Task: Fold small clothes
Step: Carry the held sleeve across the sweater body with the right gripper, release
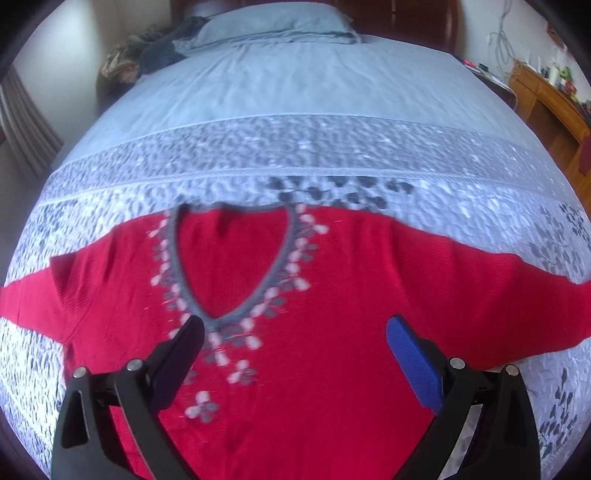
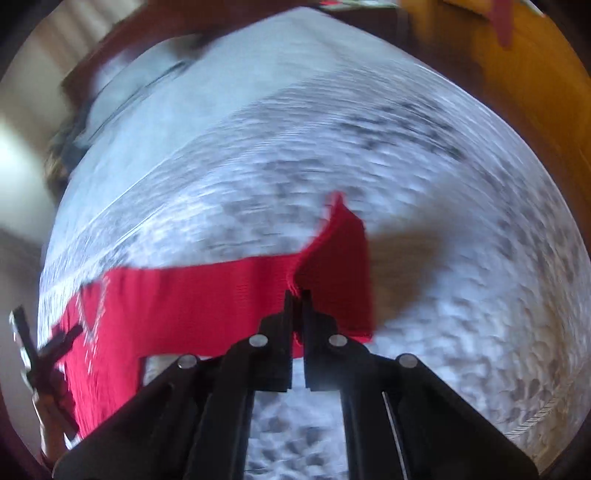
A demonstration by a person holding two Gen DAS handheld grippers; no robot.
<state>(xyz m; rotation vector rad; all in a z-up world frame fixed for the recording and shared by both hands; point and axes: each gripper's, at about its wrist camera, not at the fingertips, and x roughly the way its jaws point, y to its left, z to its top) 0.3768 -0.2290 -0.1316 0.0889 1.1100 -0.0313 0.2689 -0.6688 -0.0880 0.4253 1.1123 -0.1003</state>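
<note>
A red knit sweater (image 1: 332,295) with a grey V-neck and flower trim lies flat on the bed, sleeves spread to both sides. My left gripper (image 1: 295,332) hovers open above its chest, just below the neckline, holding nothing. In the right wrist view, my right gripper (image 2: 295,295) is shut on the cuff end of the sweater's right sleeve (image 2: 332,266), which stands lifted and folded up off the bedspread. The sweater body (image 2: 129,314) stretches to the left. The left gripper (image 2: 40,354) shows at the far left edge. This view is motion-blurred.
The bed has a grey-blue quilted bedspread (image 1: 295,155) with a leaf pattern. A pillow (image 1: 273,22) and a heap of dark clothes (image 1: 147,55) lie at the head. A wooden desk (image 1: 550,99) with small items stands to the right.
</note>
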